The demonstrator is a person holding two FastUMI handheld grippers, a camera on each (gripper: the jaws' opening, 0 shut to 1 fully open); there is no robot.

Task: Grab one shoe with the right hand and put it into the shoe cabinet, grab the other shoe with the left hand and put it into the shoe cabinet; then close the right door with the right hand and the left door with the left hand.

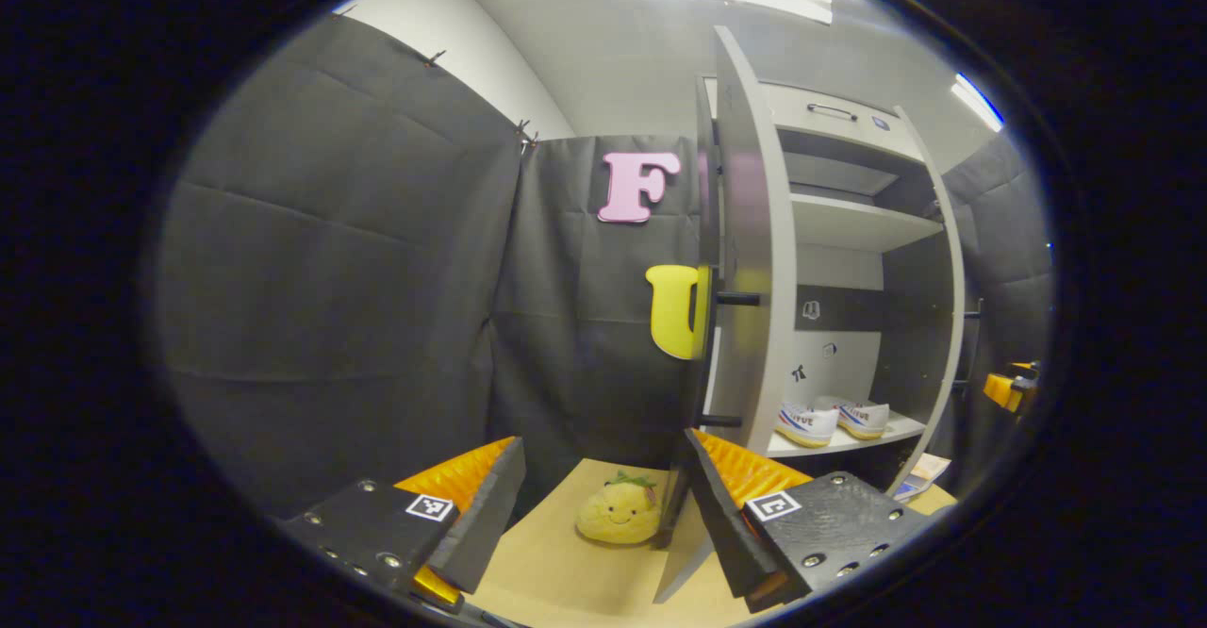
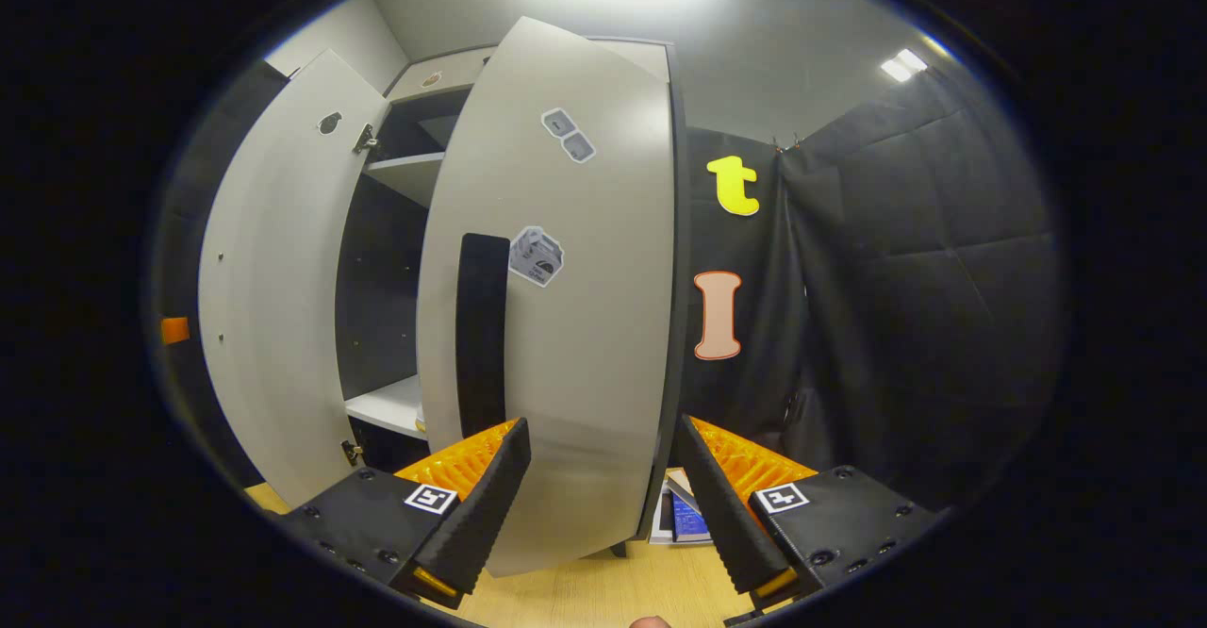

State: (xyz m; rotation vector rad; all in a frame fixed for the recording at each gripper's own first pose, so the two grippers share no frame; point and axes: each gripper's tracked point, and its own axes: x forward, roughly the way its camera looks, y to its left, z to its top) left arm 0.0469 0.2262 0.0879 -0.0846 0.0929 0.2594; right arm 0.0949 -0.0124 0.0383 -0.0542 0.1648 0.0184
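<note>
1. Left gripper [image 1: 599,515] held low and level in front of the tall grey shoe cabinet [image 1: 853,223], fingers spread wide, nothing between them.
2. Pointed at the edge of the cabinet's open grey left door [image 1: 750,260], whose black bar handle [image 1: 735,299] sticks out toward the booth wall.
3. Pair of white canvas shoes [image 1: 830,419] side by side on the cabinet's lowest shelf, inside.
4. Small yellow smiling plush toy [image 1: 618,513] on the tan wooden floor [image 1: 556,571], just left of the cabinet's base, between the spread fingers in the left gripper view.
5. Right gripper [image 2: 603,505] also low, fingers parted and empty, close before the cabinet's grey right door [image 2: 566,326], partly swung in.
6. Long black vertical handle [image 2: 482,331] on that door, above the gripper's left finger.
</note>
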